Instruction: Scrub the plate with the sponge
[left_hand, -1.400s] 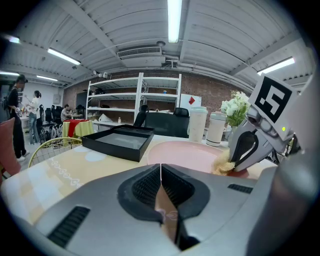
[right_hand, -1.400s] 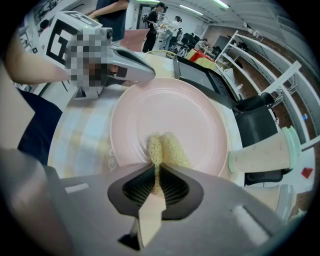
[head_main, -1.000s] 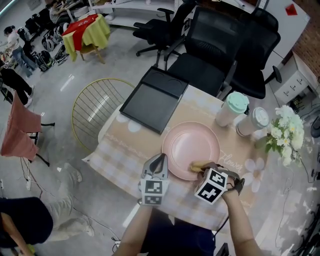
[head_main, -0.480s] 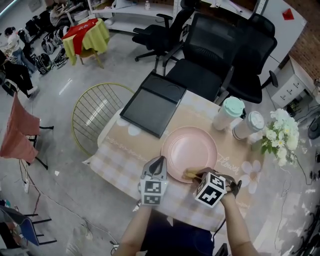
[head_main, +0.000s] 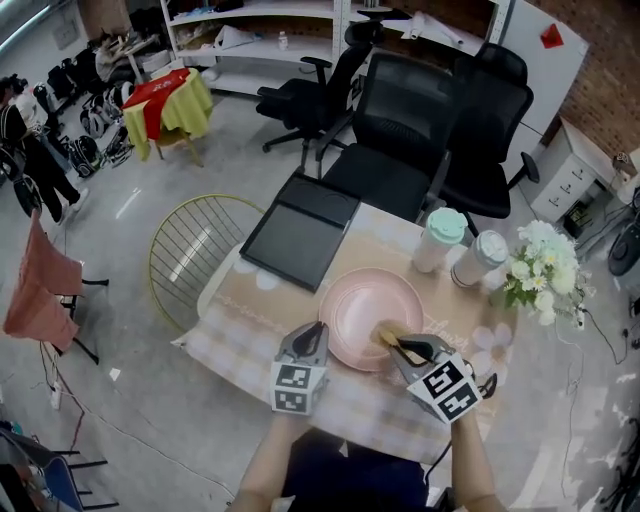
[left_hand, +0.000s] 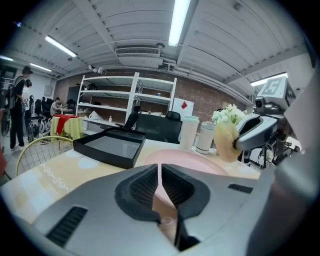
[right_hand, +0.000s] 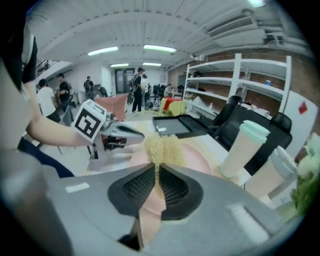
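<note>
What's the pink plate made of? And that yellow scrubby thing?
The pink plate looks like smooth plastic or glazed ceramic: its colour is even with a soft sheen, and I can't tell which it is. The yellow sponge looks like coarse, open mesh or foam: its surface is rough and full of tiny holes.

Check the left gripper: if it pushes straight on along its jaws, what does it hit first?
Most likely the near rim of the round pink plate, which lies just ahead of the left gripper. Its jaws are together and empty. Its height over the rim is unclear, so it may skim above.
</note>
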